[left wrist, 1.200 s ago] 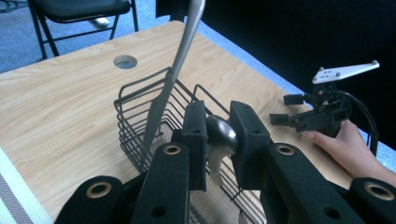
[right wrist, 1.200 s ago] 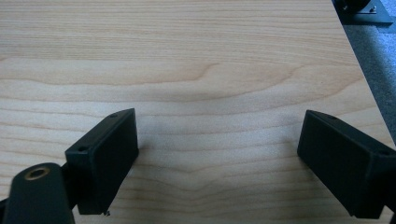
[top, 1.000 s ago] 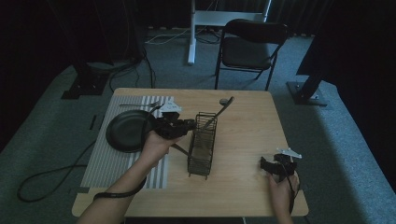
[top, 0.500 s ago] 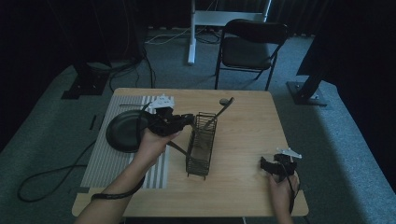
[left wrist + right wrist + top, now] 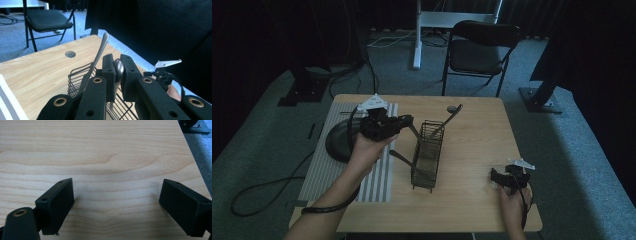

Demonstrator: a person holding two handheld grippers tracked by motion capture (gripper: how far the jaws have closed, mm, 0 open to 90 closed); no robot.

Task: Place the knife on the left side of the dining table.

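The left gripper [image 5: 117, 72] is clamped on a metal utensil [image 5: 118, 70]; its rounded, dull silver end shows between the pads in the left gripper view, but which kind of utensil cannot be told. In the high view this gripper [image 5: 404, 122] is held above the table [image 5: 477, 140], just left of the black wire cutlery basket [image 5: 428, 155]. A long-handled metal utensil [image 5: 447, 119] leans out of the basket's far end. A dark plate [image 5: 337, 142] lies on the striped mat [image 5: 377, 180] under the left hand [image 5: 367, 150].

The right gripper [image 5: 116, 205] rests low over bare wood near the table's right front edge, jaws spread wide, nothing between them.

Against the frame half a second back, the left gripper has lifted slightly and moved away from the person; the right one is unchanged.
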